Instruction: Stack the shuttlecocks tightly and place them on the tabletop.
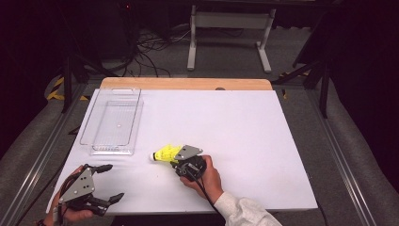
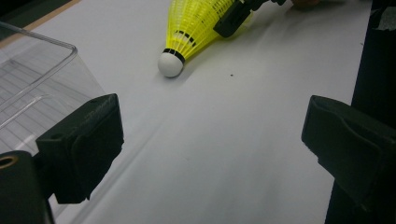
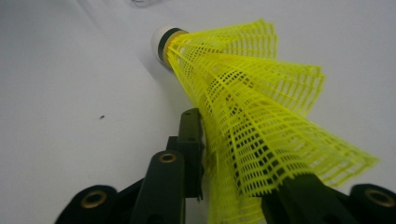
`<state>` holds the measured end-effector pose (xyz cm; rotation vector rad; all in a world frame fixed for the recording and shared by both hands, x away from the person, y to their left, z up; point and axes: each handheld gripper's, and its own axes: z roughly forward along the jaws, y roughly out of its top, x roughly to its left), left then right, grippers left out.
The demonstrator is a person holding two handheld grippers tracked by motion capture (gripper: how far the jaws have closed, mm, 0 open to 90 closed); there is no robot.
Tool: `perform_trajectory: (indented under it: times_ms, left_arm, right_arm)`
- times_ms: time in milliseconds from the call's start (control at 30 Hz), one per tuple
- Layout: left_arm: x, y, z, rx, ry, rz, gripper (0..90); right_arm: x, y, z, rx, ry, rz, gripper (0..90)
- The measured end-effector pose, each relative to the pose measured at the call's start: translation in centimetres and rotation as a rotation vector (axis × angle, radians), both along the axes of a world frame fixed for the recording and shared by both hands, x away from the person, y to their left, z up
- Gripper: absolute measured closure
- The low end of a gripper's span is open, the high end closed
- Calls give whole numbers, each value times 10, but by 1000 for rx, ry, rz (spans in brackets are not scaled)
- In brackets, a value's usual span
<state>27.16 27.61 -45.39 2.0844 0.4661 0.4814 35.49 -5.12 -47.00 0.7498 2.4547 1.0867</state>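
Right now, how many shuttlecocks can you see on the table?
1. The yellow shuttlecock lies near the middle of the white table, its skirt pinched in the right tool, beside the clear tray. None seems hidden.

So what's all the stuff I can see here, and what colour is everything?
shuttlecock: one, yellow skirt, white tip, lying on the table's near middle, skirt squashed between the right jaws
clear tray: one, see-through, empty, table's left side
table: one, white top, wooden far edge
metal frame: one, pale grey, on the floor beyond the table
left hand-held gripper: one, black, near-left corner, open, holding nothing
right hand-held gripper: one, black, clamping the shuttlecock
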Motion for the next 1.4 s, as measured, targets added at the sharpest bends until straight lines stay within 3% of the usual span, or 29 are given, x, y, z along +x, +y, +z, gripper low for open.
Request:
perform_trajectory:
  times_ms: [300,1400]
  left_arm:
    - [-3,1,1,-1,-2,9,66]
    - [-4,5,1,-9,-5,18,66]
  right_arm:
    - [-1,3,1,-21,-18,19,857]
    - [1,-2,7,12,-30,40,878]
